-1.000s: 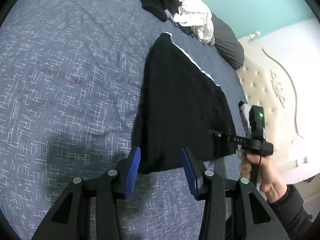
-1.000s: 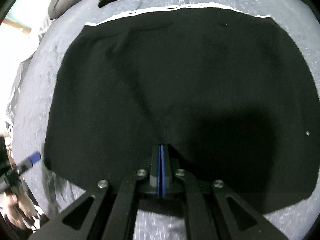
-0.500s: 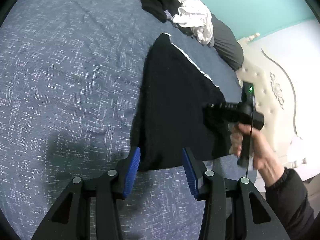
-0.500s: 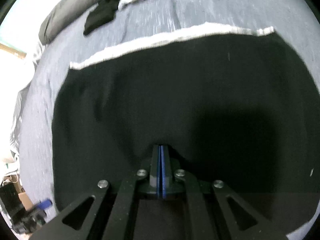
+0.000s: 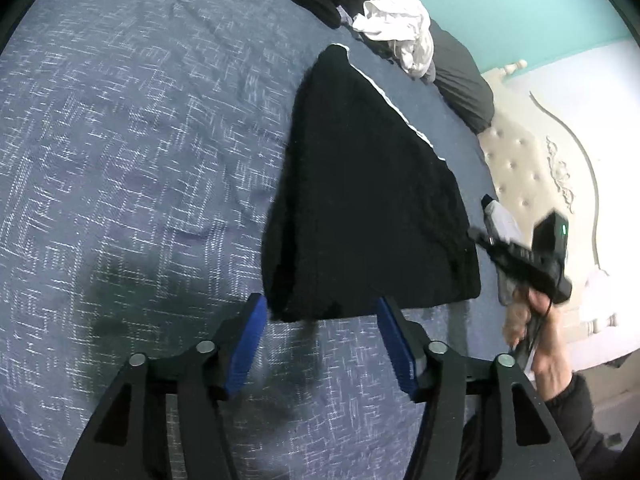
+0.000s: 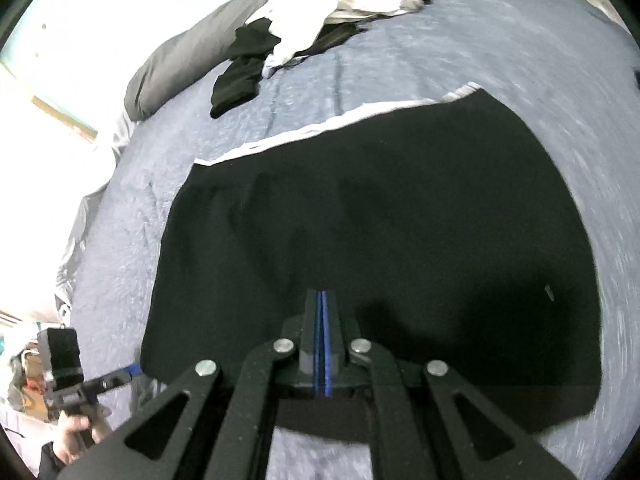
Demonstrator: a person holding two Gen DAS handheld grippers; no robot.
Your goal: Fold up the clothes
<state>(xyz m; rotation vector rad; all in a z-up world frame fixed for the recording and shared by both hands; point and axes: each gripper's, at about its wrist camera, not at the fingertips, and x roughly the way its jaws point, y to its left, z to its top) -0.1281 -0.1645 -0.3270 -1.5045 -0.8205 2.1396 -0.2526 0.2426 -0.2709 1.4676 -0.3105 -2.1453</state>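
A black garment (image 5: pixel 360 200) with a thin white edge along its far side lies folded flat on the blue patterned bed cover (image 5: pixel 140 140). My left gripper (image 5: pixel 320 316) is open and empty, just short of the garment's near corner. My right gripper (image 6: pixel 322 304) is shut with nothing between its pads, raised above the garment's (image 6: pixel 380 240) near edge. It also shows in the left wrist view (image 5: pixel 476 234), held off the garment's right corner. The left gripper shows at the lower left of the right wrist view (image 6: pixel 130 372).
A heap of black and white clothes (image 5: pixel 360 4) lies at the far end of the bed, against a grey pillow (image 5: pixel 460 80). A cream tufted headboard (image 5: pixel 532 160) stands at the right. In the right wrist view the heap (image 6: pixel 312 20) lies beyond the garment.
My right gripper swung over the garment and has now drawn back off its right corner, staying shut. My left gripper has opened a little wider and stayed in place.
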